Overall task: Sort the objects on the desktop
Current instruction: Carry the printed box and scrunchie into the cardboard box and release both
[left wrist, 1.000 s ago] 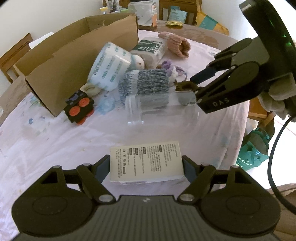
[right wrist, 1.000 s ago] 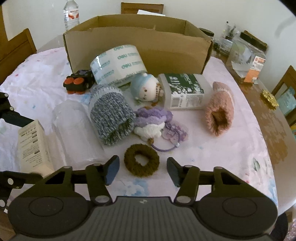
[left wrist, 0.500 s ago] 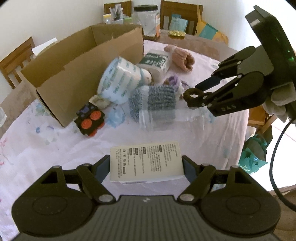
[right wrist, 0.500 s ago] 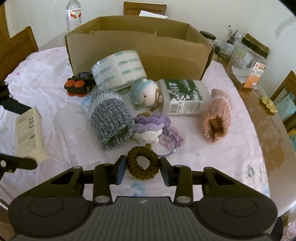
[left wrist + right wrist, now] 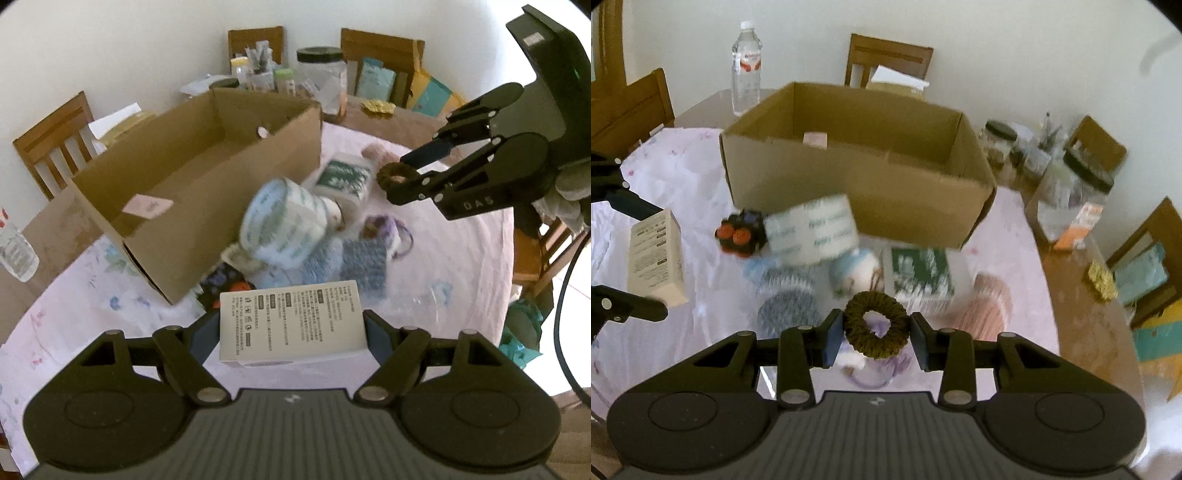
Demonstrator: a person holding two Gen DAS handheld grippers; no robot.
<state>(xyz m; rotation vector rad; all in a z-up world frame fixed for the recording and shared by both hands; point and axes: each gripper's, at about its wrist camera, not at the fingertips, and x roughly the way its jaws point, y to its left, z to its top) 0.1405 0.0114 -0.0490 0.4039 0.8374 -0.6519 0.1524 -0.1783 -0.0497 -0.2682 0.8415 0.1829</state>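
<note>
L tool (image 5: 291, 330) is clamped on 1 white box (image 5: 290, 325), printed side up, held clear of the bench (image 5: 74, 314). R tool (image 5: 875, 332) is clenched on 1 brown scrunchie (image 5: 875, 323), pads pressing both sides, also lifted; same tool shows at upper right of the left view w/ the ring at its tip. Below them on the bench cloth: 1 tape roll (image 5: 812, 230), 1 black toy w/ red wheels (image 5: 740, 238), 1 blue-grey knit sleeve (image 5: 786, 306), 1 pink knit sleeve (image 5: 986, 310), 1 small plush w/ blue hat (image 5: 855, 271), 1 green-label carton (image 5: 919, 277), 1 purple hair-tie bundle (image 5: 384, 230), all bunched close, several touching. Behind them 1 open cardboard box (image 5: 857, 177), front wall just beside the roll and toy, a small pale item inside; rest of the inside mostly bare. 1 water bottle (image 5: 746, 68) beyond its far left corner. Jars, approx. 2–3 (blurred), by the bench's right edge. Chairs: at least 4 around. Open cloth to the left of the pile and near the right rim.
</note>
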